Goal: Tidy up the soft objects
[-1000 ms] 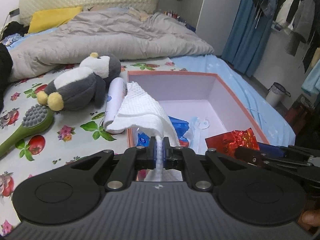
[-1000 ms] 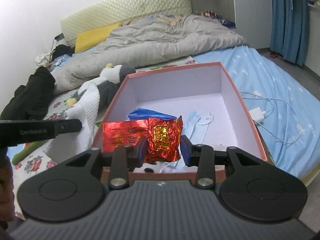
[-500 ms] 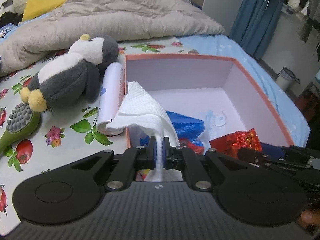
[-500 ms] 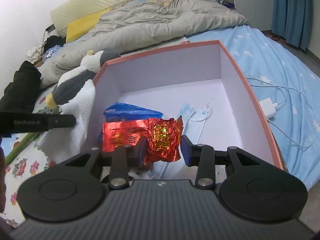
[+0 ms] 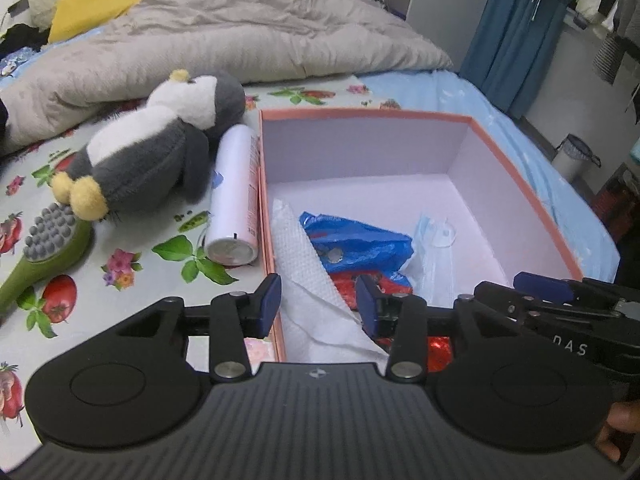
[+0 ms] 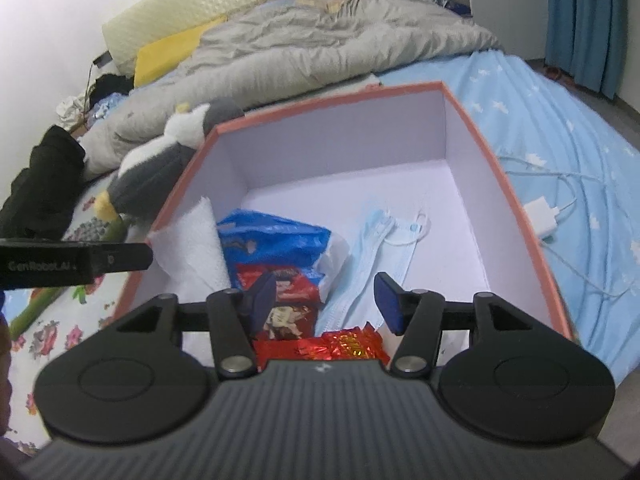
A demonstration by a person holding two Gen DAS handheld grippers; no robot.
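An open box with a salmon rim stands on the bed. My left gripper is open over its near left corner. The white paper towel lies loose inside, against the left wall. My right gripper is open over the near side. The red foil packet lies in the box just under it. A blue bag and a face mask also lie inside.
A plush penguin, a white spray can and a green brush lie on the flowered sheet left of the box. A grey duvet lies behind. A white charger with cable lies right of the box.
Both grippers have opened. The paper towel dropped from the left gripper into the box; the red foil packet dropped from the right gripper into the box. Both grippers moved lower and closer.
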